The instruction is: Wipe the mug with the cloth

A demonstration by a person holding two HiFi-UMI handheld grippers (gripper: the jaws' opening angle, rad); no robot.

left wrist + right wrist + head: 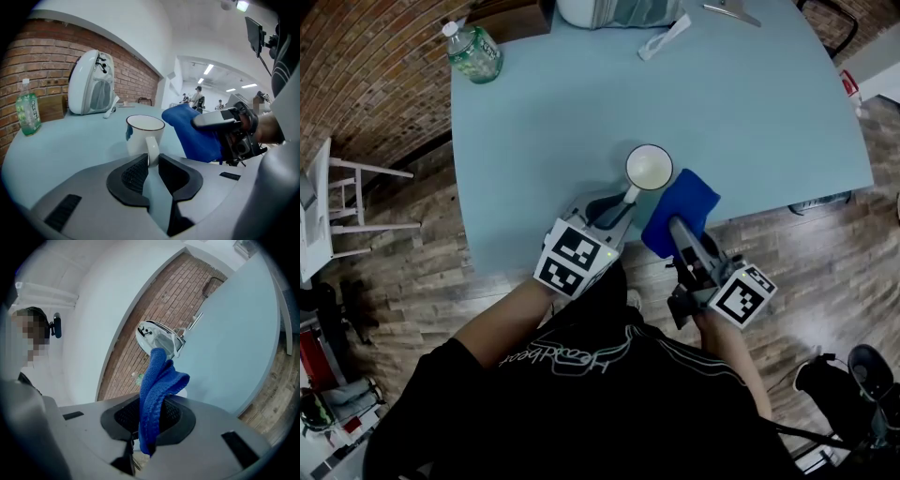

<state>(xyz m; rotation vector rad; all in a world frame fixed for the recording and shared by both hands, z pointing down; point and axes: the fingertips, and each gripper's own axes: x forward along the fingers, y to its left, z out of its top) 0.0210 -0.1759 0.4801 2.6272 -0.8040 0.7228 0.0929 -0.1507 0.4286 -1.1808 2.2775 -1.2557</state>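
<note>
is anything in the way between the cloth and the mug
Nothing visible. The cloth in the right tool hangs right beside the mug; the left tool holds it from the near side.

Water bottle (474,53), white appliance (92,83), blue table (750,112)

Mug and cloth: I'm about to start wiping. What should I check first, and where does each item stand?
1. Left gripper grips the mug: ok, its pads sit against both sides of the handle.
2. Right gripper holds the cloth: ok, its jaws are clamped on it, with folds sticking out ahead.
3. Mug upright on the table: ok.
4. Mug empty: ok, the head view shows only a white inside.
5. Cloth touching the mug: cannot tell, it is close beside the rim.
6. Bottle out of the way: ok, it stands at the far corner.
</note>
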